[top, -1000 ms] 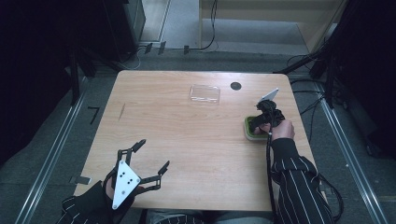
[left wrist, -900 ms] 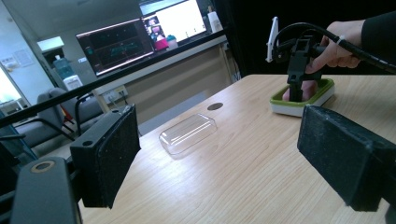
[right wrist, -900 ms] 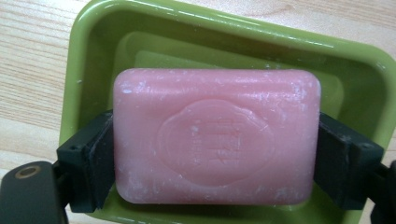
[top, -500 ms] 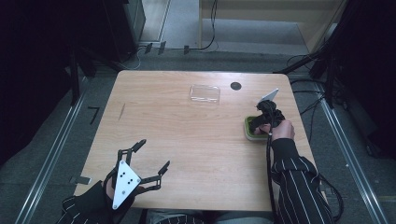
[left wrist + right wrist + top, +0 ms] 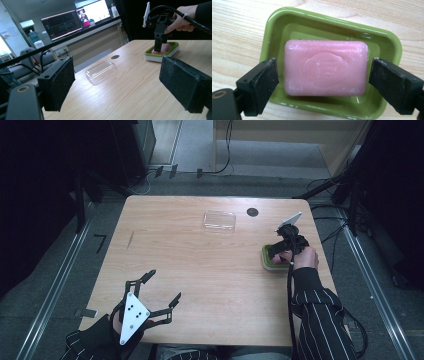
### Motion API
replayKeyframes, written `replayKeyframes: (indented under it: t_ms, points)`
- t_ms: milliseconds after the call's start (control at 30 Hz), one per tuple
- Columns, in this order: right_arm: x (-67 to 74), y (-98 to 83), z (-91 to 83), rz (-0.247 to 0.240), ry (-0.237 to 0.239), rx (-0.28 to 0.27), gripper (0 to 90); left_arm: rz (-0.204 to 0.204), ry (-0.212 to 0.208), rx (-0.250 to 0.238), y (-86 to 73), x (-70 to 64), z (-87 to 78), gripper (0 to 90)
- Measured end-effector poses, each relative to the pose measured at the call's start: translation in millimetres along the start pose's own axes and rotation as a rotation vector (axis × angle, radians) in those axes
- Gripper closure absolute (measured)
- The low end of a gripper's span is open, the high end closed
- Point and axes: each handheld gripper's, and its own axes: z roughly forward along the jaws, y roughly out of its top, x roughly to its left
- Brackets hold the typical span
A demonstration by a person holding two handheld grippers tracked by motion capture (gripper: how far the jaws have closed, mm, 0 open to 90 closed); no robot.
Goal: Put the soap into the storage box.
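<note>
A pink soap bar lies flat in a green soap dish with a white base, at the table's right side. My right gripper points down over the dish and is open. Its two pads stand at the bar's short ends with a thin gap on each side. In the left gripper view the right gripper stands upright in the dish, held by a hand. My left gripper hovers open near the front left of the table, its jaws wide apart with nothing between them.
A clear plastic lid lies at the back middle of the wooden table, with a small black disc to its right. Cables trail off the table's right edge. Monitors and chairs stand beyond the far side in the left gripper view.
</note>
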Motion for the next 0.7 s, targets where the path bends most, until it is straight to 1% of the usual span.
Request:
replayKeyframes:
  t_ms: [167, 233, 433, 667, 700]
  points:
    - [-1.6, -4.7, -7.3, -0.003, 0.024, -0.004, 5.3, 0.001, 0.0, 0.003, 0.1, -0.3, 0.0, 13.6]
    - [-1.1, -7.4, -10.7, -0.012, 0.028, -0.005, 4.8, -0.001, 0.001, 0.002, 0.1, -0.3, 0.1, 13.6]
    - [2.6, -17.1, -18.6, -0.04, 0.017, 0.005, 4.1, -0.002, 0.002, 0.002, 0.1, -0.2, -0.2, 13.6]
    - [8.3, -30.5, -27.2, -0.071, 0.004, -0.006, 4.1, -0.001, 0.001, 0.002, 0.2, -0.3, -0.3, 13.6]
    - [9.1, -32.3, -28.8, -0.079, 0.002, -0.001, 4.1, 0.0, 0.001, 0.002, 0.2, -0.3, -0.3, 13.6]
